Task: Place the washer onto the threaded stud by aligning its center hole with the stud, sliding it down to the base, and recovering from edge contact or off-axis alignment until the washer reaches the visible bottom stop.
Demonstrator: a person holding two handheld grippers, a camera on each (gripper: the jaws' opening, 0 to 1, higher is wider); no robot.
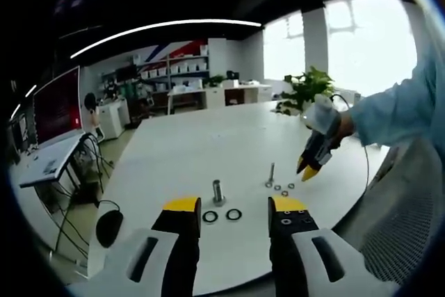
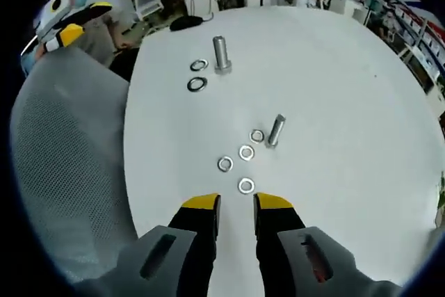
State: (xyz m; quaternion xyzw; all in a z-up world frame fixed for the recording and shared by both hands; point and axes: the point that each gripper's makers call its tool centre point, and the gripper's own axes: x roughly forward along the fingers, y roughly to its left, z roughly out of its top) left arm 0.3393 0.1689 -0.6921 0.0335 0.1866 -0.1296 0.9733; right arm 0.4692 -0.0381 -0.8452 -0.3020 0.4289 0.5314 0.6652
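Observation:
A tall steel stud point(image 1: 218, 191) stands upright on the white table point(image 1: 208, 144), with two dark washers point(image 1: 210, 216) lying just in front of it. My left gripper point(image 1: 235, 206) is open and empty, just short of those washers. To the right stands a thinner stud point(image 1: 270, 174) with small silver washers point(image 1: 284, 193) beside it. In the right gripper view this thin stud point(image 2: 275, 131) has several small washers point(image 2: 245, 186) scattered near it. My right gripper point(image 2: 237, 203) is open and empty, its tips just short of the nearest small washer. The tall stud point(image 2: 221, 53) stands farther off.
A grey mesh chair back point(image 2: 62, 172) sits against the table's near edge. A person's light blue sleeve point(image 1: 396, 109) holds the right gripper point(image 1: 311, 165). The left gripper point(image 2: 69, 29) shows past the chair. A plant point(image 1: 306, 88) stands at the far edge, desks and shelves behind.

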